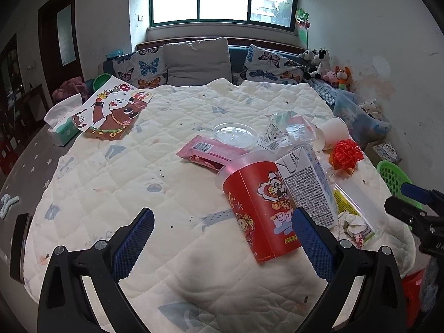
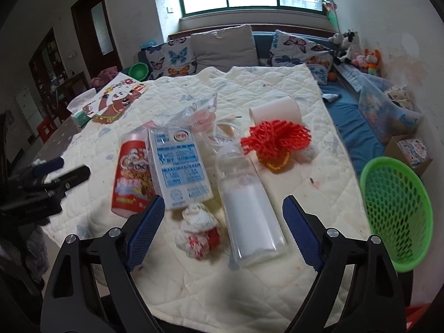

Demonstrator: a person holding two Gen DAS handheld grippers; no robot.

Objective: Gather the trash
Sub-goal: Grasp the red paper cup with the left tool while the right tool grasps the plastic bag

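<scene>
1. Trash is lying in a cluster on the quilted table cover: red cup on its side at the left, milk carton leaning on it, crumpled tissue nearest, clear bottle just right of the tissue, red net farther back.
2. Green basket is sitting at the table's right edge, apparently the collection bin.
3. Right gripper is hovering with fingers wide, holding nothing; tissue and bottle are lying between its 2 fingers, untouched.
4. Left gripper is also standing wide and empty, its right finger overlapping the red cup in view.
5. Step judged: approach for a pick.
6. Next move is calling for lowering onto 1 item, then closing.
</scene>
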